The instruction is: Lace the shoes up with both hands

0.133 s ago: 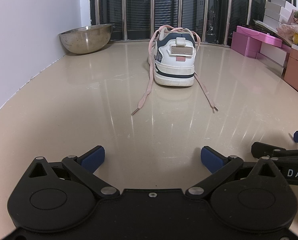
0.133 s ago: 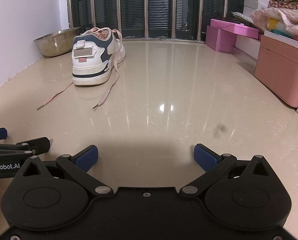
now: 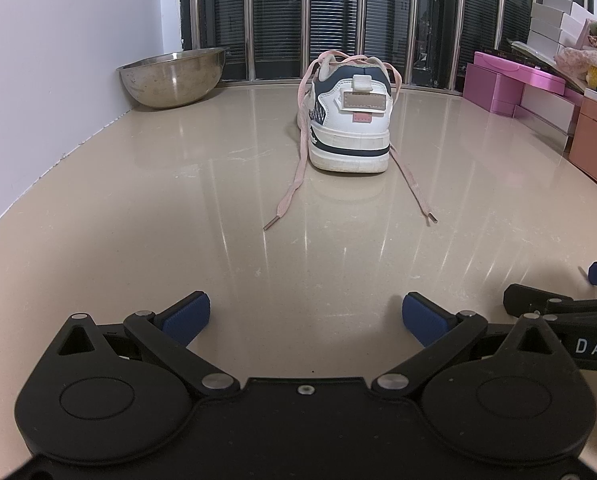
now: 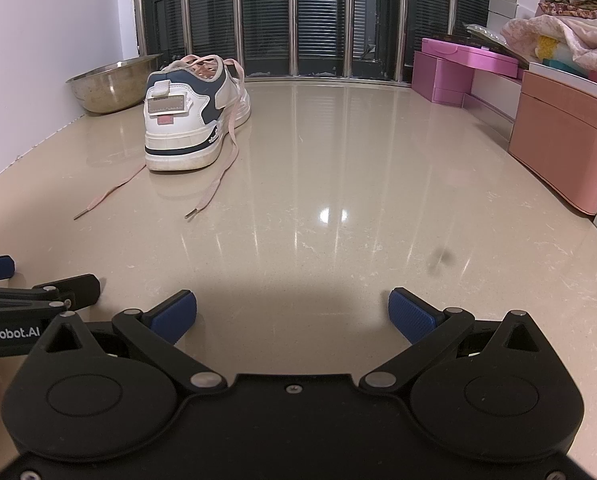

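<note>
A white and navy sneaker (image 3: 350,120) (image 4: 190,120) stands on the beige floor with its heel toward me. Its pink lace is untied: one end (image 3: 290,188) trails down the shoe's left side, the other (image 3: 414,188) down its right, and both tips lie on the floor. My left gripper (image 3: 306,316) is open and empty, well short of the shoe. My right gripper (image 4: 292,312) is also open and empty, off to the right of the shoe. Each gripper shows at the edge of the other's view, side by side.
A steel bowl (image 3: 174,78) sits by the white wall at the back left. Pink boxes (image 4: 470,76) and a larger salmon box (image 4: 566,148) line the right side, with folded cloth stacked above. A barred dark window runs along the back.
</note>
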Tool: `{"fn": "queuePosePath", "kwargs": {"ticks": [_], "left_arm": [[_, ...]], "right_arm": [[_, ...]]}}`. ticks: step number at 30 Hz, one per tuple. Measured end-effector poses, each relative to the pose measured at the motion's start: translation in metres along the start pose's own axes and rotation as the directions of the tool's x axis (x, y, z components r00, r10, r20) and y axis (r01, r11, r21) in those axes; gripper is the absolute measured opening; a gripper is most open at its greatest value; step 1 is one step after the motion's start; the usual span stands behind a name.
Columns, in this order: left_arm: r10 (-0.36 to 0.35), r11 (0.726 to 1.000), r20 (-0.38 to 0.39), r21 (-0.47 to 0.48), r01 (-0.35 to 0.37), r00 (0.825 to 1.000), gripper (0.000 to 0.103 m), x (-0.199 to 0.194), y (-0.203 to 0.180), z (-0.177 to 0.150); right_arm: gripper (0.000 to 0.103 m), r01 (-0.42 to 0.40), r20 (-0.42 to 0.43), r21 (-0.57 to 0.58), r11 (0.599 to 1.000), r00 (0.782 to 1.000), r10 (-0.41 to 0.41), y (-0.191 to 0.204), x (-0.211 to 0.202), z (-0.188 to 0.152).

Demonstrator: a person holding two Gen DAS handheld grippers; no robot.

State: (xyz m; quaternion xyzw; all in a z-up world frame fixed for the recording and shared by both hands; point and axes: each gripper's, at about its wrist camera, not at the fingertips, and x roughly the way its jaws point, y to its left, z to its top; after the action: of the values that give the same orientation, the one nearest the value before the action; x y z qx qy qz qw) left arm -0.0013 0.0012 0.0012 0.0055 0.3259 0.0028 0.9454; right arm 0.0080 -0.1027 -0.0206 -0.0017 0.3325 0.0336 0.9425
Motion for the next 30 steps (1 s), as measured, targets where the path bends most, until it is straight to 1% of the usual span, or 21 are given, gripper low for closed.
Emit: {"fn": "queuePosePath", "kwargs": {"ticks": [30], "left_arm": [[0.001,1.0,-0.001,-0.001,-0.001,1.0,0.103,0.0022,-0.0001,-0.0003]], "right_arm": [[0.103,-0.003,0.002,0.004,1.0,1.0,0.003,0.0044,-0.0017,0.0006]]}}
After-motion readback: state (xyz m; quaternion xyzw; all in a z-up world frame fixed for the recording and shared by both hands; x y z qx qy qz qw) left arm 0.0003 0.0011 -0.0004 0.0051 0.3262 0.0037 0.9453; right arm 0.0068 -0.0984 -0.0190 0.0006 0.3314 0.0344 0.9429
